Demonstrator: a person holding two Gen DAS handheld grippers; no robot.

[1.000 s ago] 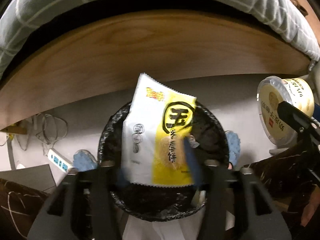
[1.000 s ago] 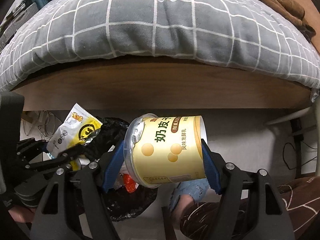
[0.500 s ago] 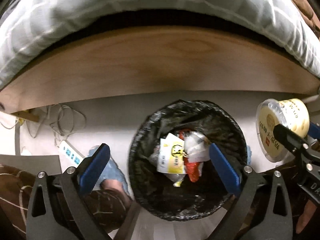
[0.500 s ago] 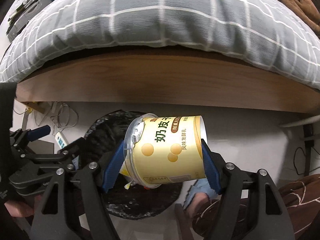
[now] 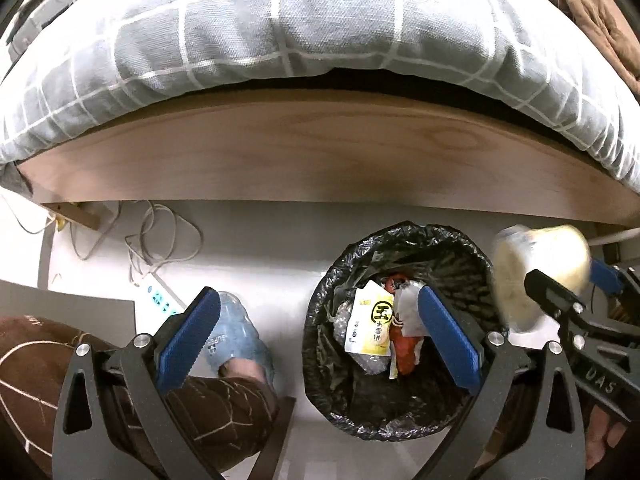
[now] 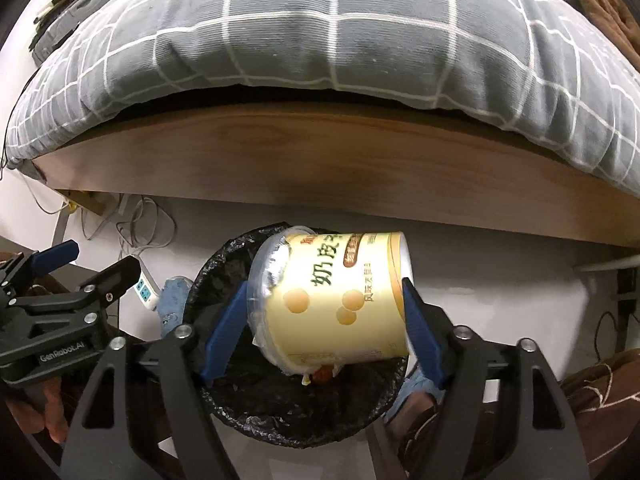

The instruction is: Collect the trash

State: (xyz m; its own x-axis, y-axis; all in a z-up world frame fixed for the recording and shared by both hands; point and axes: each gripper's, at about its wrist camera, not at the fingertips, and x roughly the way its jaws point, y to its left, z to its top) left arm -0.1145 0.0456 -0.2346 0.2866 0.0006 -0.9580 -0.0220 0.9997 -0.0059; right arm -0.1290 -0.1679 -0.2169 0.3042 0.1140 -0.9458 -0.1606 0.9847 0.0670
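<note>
- The cup (image 6: 340, 304), a yellow yogurt tub lying on its side with its torn foil mouth to the left, hangs directly above the bin (image 6: 224, 396).
- The right gripper (image 6: 324, 332) has just been opening its jaws. The cup is still between them, and a gap shows at the left pad (image 6: 226, 330); whether the right pad still touches the cup I cannot tell.
- In the left wrist view the cup (image 5: 536, 276) is a blur at the bin's right edge, which fits a cup slipping loose.
- The bin (image 5: 320, 360) is round, lined with a black bag, and stands on a pale floor in front of a wooden bed frame (image 5: 320, 160).
- Inside lies the yellow and white wrapper (image 5: 370, 326) among red and clear scraps.
- The left gripper (image 5: 316, 336) is spread wide with nothing in it; its jaws have just been opening. One pad sits over the bin, the other over a blue slipper (image 5: 236, 336).
- A grey checked duvet (image 6: 320, 28) hangs over the frame.
- A power strip (image 5: 160, 300) and loose cables lie on the floor to the left.
</note>
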